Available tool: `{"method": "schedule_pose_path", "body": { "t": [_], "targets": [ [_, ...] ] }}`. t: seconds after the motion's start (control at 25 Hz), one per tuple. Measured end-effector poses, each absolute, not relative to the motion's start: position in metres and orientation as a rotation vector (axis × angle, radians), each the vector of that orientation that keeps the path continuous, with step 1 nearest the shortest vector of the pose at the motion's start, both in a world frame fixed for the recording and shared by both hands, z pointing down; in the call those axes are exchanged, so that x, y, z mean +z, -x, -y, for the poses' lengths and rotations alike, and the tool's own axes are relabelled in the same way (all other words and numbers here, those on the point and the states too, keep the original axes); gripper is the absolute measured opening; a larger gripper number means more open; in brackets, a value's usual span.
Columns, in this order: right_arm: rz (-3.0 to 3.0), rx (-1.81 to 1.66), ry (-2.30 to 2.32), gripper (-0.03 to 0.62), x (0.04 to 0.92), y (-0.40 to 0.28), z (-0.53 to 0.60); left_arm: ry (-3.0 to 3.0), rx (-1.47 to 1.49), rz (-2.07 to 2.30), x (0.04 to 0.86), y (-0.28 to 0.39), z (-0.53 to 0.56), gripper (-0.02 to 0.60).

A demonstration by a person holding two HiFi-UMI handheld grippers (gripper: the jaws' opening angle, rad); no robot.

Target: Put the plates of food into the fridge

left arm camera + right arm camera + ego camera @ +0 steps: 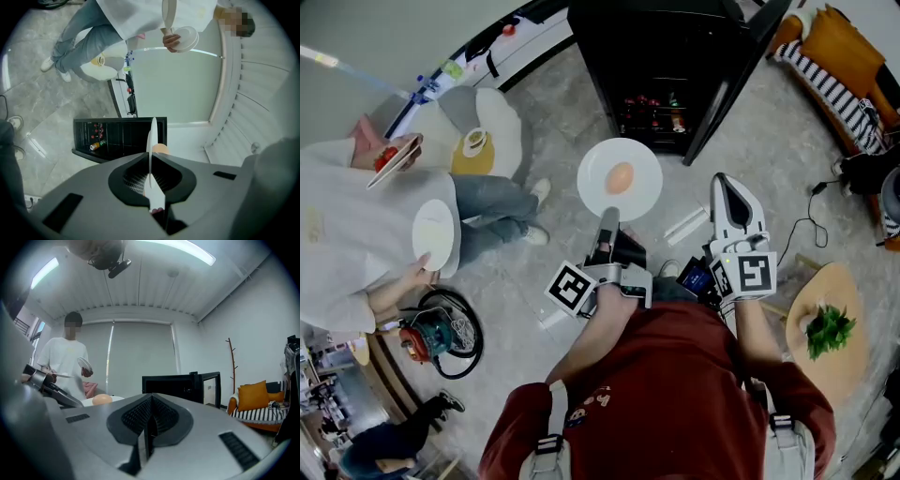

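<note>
no legible txt, no labels, no nos.

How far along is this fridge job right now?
Done: the fridge door stands open; I see no plate inside. In hand: the left hand-held gripper grips a white plate with a round orange food, short of the fridge. Left: that plate, the greens, and plates the bystander holds.

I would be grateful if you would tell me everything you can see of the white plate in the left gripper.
The white plate is round, plain and glossy, like ceramic. It is held roughly level, the left gripper shut on its near rim. One pale orange, egg-shaped piece of food sits at its centre. It hangs in front of the open black fridge.
</note>
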State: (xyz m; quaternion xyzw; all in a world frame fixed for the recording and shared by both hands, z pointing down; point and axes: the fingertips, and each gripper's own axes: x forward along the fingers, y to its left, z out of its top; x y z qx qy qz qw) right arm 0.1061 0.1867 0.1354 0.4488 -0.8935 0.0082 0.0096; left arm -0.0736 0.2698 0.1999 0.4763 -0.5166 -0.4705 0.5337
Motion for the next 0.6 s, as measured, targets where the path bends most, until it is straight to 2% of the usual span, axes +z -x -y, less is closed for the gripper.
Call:
{"method": "schedule_pose_path", "body": {
  "t": [0.6],
  "targets": [
    [2.808, 0.084, -1.418, 0.011, 0.145, -0.158, -0.180, -1.132, -1.096, 1.252, 0.206, 0.029, -0.256, 0.017]
  ]
}}
